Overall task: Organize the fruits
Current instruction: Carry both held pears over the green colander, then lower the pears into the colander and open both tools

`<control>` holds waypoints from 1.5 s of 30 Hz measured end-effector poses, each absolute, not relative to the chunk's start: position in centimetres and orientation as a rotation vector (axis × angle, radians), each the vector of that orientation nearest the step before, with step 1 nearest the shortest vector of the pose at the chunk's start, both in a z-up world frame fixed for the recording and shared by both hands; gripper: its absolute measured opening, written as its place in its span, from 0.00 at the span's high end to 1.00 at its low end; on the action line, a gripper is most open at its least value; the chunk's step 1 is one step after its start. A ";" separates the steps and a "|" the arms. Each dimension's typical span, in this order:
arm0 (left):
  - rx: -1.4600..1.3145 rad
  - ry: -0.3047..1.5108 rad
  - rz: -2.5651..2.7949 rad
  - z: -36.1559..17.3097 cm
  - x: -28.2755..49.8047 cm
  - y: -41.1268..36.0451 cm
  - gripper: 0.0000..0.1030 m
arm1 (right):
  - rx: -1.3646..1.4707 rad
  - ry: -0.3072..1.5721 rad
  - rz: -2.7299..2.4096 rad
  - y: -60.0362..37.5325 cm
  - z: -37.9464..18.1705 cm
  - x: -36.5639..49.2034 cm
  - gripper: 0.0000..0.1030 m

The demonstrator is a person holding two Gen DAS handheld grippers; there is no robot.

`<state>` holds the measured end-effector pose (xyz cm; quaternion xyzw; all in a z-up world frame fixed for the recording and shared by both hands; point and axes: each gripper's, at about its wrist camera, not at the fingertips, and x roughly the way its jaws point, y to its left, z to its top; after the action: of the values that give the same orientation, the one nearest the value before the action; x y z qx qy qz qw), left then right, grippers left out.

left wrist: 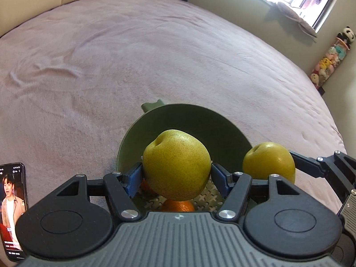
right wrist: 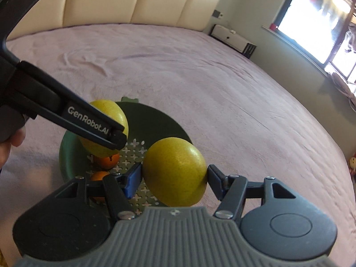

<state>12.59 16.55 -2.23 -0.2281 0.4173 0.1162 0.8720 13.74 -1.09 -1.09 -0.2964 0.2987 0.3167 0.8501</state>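
A wide bed (left wrist: 155, 55) under a pinkish-mauve blanket carried everything, with a cream padded headboard (right wrist: 138, 0) along its far edge and a white bedside cabinet (right wrist: 233, 36) past its far right corner. Near the bed's near edge sat a dark green colander bowl (left wrist: 184, 120), its floor pierced with cross-shaped holes and a small handle tab on its far rim.

The left claw (left wrist: 176, 174) was clamped on a yellow-green pear (left wrist: 176, 164) (speckled skin, stem dimple tipped up and to the left), blue pads pressed against both its flanks, holding it in the air over the bowl's near half. The right claw (right wrist: 174, 178) gripped a second pear (right wrist: 174, 171) the same way, just over the bowl's right rim; in the left wrist view that second pear showed beside the bowl's right edge, close to the first pear but apart from it.

Down in the bowl lay two oranges (right wrist: 106, 160), one under the left claw's pear and the other nearer the bowl's near rim, both partly hidden by fruit and claw parts.

At the bed's near left corner a phone (left wrist: 12, 211) lay face up with its screen lit, showing a person. Beyond the bed's right edge, against the wall, stood a tall tube of plush toys (left wrist: 329, 62) topped by a panda.
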 end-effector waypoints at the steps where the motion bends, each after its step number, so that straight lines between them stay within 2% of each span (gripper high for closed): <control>1: -0.478 0.877 0.247 -2.4 12.8 16.6 0.26 | -0.641 0.634 0.675 -0.9 -1.4 13.9 0.41; 13: -0.506 0.933 0.239 -4.5 14.6 16.6 0.26 | -0.814 0.665 0.743 1.5 -4.8 16.3 0.41; 30: -0.472 0.976 0.206 -5.7 15.6 16.0 0.26 | -0.864 0.762 0.838 2.1 -7.4 17.9 0.41; 45: -0.461 1.009 0.184 -5.8 15.8 16.1 0.26 | -0.812 0.871 0.854 2.6 -6.0 20.9 0.40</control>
<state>15.76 16.10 -5.76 -0.2187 0.4783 0.0871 0.8461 20.91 2.58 -5.96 -0.3708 0.3977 0.3899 0.7432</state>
